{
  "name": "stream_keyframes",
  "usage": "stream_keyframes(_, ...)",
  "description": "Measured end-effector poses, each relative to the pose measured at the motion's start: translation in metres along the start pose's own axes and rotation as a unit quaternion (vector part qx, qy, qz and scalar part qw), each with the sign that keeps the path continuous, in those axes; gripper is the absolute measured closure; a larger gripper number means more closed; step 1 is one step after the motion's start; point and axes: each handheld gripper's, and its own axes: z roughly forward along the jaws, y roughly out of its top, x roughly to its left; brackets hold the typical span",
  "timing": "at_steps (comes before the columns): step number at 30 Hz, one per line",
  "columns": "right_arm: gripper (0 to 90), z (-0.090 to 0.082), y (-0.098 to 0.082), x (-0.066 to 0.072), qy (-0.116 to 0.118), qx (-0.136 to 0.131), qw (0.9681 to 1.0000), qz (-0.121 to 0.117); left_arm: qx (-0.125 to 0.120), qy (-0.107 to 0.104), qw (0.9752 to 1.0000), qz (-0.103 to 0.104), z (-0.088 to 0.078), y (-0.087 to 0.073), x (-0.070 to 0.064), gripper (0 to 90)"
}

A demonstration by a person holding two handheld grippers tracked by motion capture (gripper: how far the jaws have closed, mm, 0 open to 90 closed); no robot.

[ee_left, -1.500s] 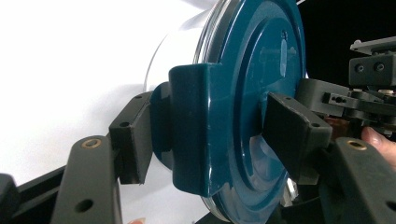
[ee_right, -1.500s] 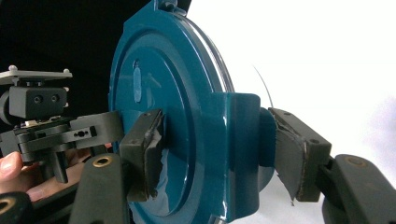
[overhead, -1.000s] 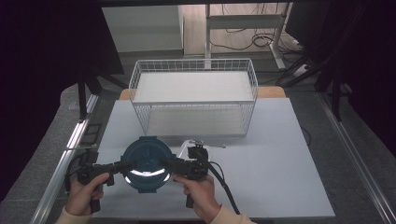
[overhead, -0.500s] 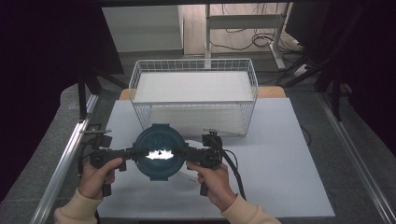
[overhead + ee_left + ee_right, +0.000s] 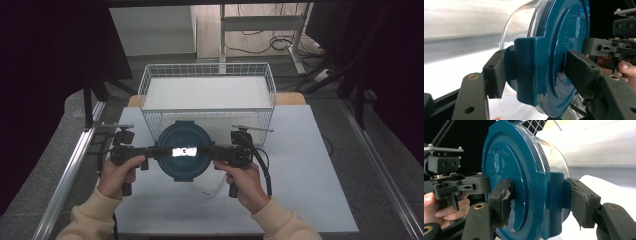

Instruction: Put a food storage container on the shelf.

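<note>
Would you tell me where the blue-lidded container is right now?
In the high view, the blue-lidded container is held between the left gripper and the right gripper, just in front of the wire basket.

White table (image 5: 320, 165) under a wire basket (image 5: 207, 95)

Wire basket (image 5: 207, 107) blocks path just ahead; table (image 5: 310, 175) right side open.

Clear round container (image 5: 184, 155), blue lid, held aloft
</note>
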Motion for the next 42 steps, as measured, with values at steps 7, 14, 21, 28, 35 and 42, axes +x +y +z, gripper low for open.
stream_keyframes(7, 39.2, -0.008, 0.014, -0.004, 0.001, 0.005, 1.0000, -0.007, 0.004, 0.000, 1.0000, 0.006, 0.006, 0.014, -0.008, 37.0)
stream_keyframes(14, 39.2, -0.014, 0.030, -0.007, -0.002, 0.013, 0.9997, -0.020, 0.009, -0.006, 0.9999, 0.004, 0.014, 0.025, -0.012, 37.0)
stream_keyframes(21, 39.5, -0.022, 0.040, -0.007, -0.003, 0.010, 0.9996, -0.025, 0.011, -0.009, 0.9999, 0.008, 0.017, 0.036, -0.019, 37.0)
stream_keyframes(28, 39.6, -0.029, 0.048, -0.007, -0.006, 0.008, 0.9996, -0.028, 0.014, -0.010, 0.9998, 0.012, 0.020, 0.045, -0.025, 37.0)
stream_keyframes(35, 39.6, -0.034, 0.059, -0.006, -0.003, 0.008, 0.9994, -0.034, 0.009, -0.007, 0.9998, 0.016, 0.019, 0.056, -0.034, 37.0)
stream_keyframes(42, 39.6, -0.040, 0.070, 0.000, -0.001, 0.004, 0.9991, -0.043, 0.007, -0.007, 0.9997, 0.024, 0.016, 0.067, -0.042, 36.8)
